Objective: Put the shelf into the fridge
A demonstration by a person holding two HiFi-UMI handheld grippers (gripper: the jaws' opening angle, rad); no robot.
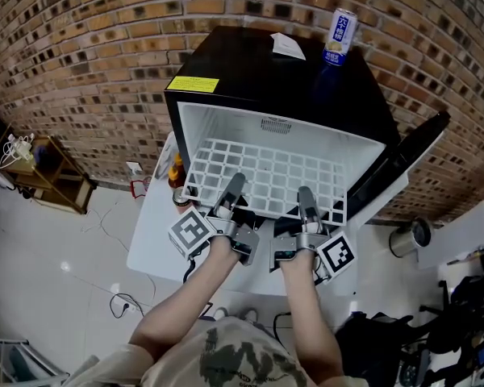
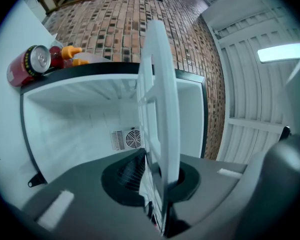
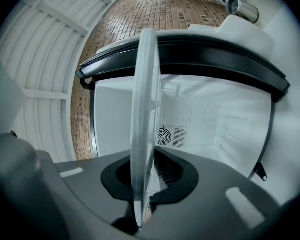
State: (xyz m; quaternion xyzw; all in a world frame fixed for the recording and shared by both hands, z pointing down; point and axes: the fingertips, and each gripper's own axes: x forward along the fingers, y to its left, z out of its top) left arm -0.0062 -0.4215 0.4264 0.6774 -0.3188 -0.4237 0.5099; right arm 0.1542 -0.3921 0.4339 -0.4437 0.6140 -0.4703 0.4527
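White plastic grid, the shelf [image 1: 266, 176] lies in the open mouth of the black fridge [image 1: 250, 71]. Most of it is within the white cavity, and its near edge faces 6 o'clock. The left tool [image 1: 230, 190] is clamped on that edge at about 7 o'clock of the shelf, and the right tool [image 1: 306, 200] at about 5 o'clock. Each tool's own view shows the shelf edge-on, pinched between its jaws. The fridge door [image 1: 403, 164] stands open toward 3 o'clock. A blue-and-white can [image 1: 340, 35] stands on the fridge top at 1 o'clock.
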